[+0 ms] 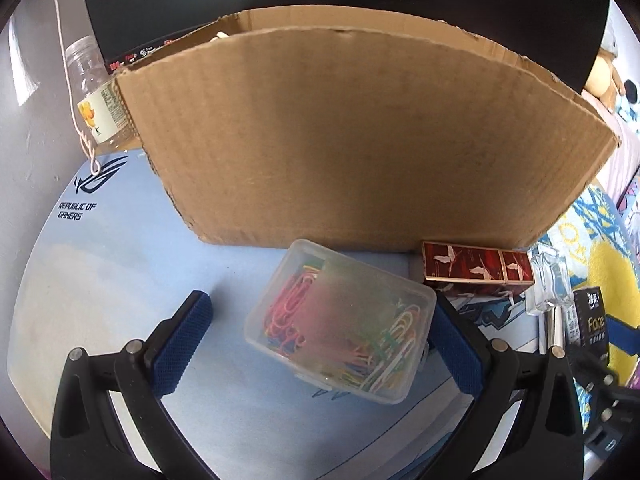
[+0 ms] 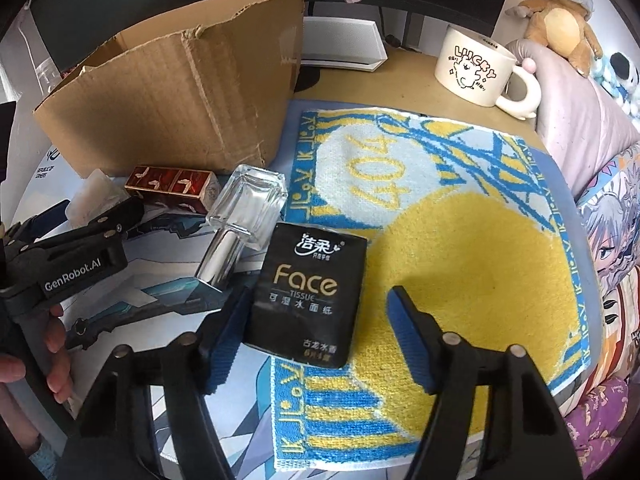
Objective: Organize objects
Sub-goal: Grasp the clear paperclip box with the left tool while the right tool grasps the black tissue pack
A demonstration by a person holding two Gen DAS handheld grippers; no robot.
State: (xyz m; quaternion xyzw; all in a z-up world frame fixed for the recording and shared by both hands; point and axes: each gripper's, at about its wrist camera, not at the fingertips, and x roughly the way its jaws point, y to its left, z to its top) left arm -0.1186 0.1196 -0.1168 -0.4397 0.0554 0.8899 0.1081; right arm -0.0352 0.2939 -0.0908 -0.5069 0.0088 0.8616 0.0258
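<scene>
I saw the clear plastic case full of coloured paper clips on the tabletop, before the cardboard box. My left gripper straddled it, jaws wide, the right pad touching. My right gripper stood wide around the tissue pack on the towel.

— What is carried by the surface?
— A blue desk mat is spread over it; a cardboard box stands at centre frame, a clear paper-clip case and red carton below it.
— And at right?
— A yellow-blue towel is laid there, a mug at upper right.
</scene>
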